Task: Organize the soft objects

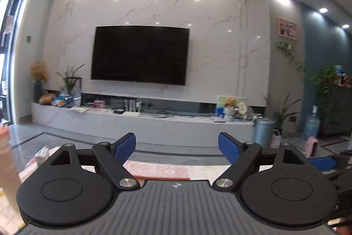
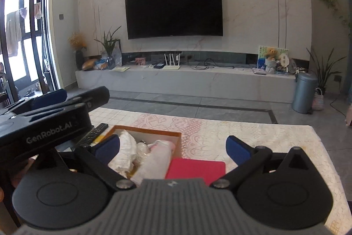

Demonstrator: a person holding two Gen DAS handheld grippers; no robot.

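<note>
In the right wrist view an orange-rimmed box sits on the lace-covered table. It holds white and pale pink soft cloths. A red-pink flat item lies just right of the box. My right gripper is open and empty, held above the box and the red item. My left gripper is open and empty, raised above the table's far edge; it also shows at the left of the right wrist view.
A black remote lies left of the box. Beyond the table are grey floor, a white TV bench with a router and clutter, a wall TV, a blue bin and plants at right.
</note>
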